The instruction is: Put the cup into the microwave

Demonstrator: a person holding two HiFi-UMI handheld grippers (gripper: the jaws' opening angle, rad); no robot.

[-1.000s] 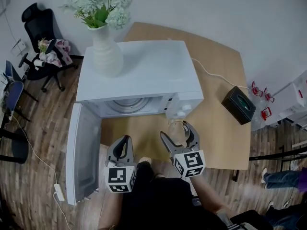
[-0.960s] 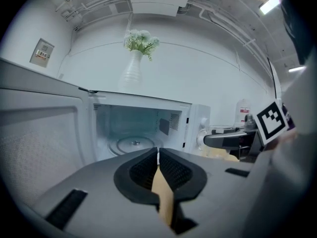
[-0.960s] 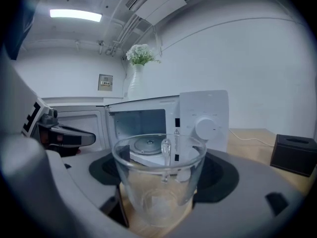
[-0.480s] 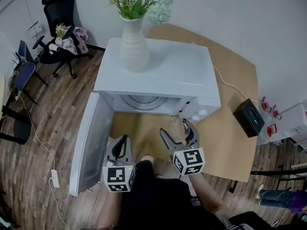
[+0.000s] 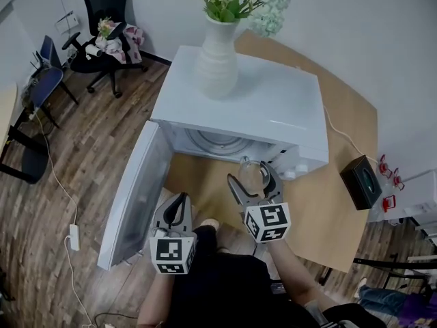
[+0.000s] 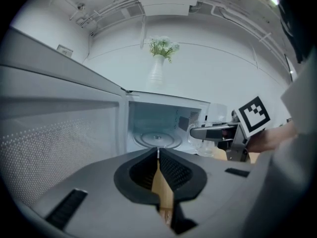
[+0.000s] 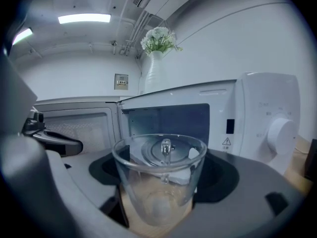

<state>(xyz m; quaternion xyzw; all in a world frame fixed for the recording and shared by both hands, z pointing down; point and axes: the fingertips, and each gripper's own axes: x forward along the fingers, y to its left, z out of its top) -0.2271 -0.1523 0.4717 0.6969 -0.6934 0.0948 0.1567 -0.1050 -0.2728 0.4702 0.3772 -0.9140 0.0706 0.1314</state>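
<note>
A clear glass cup (image 7: 157,182) sits between the jaws of my right gripper (image 5: 254,180), which is shut on it; the cup (image 5: 250,175) hangs just in front of the microwave's open cavity. The white microwave (image 5: 259,104) stands on the wooden table, its door (image 5: 133,193) swung wide to the left and its glass turntable (image 7: 166,151) visible inside. My left gripper (image 5: 176,209) is lower left, beside the open door, jaws shut with nothing in them. In the left gripper view the right gripper (image 6: 218,132) shows at the right before the cavity.
A white vase with flowers (image 5: 218,60) stands on top of the microwave. A black box (image 5: 362,182) lies on the table (image 5: 328,203) to the right. Office chairs (image 5: 102,26) stand on the wooden floor at the far left. A cable (image 5: 68,203) runs along the floor.
The view has swung, so the microwave now sits further right and lower in frame. The right gripper with the cup is closer to the cavity opening. The left gripper holds its place.
</note>
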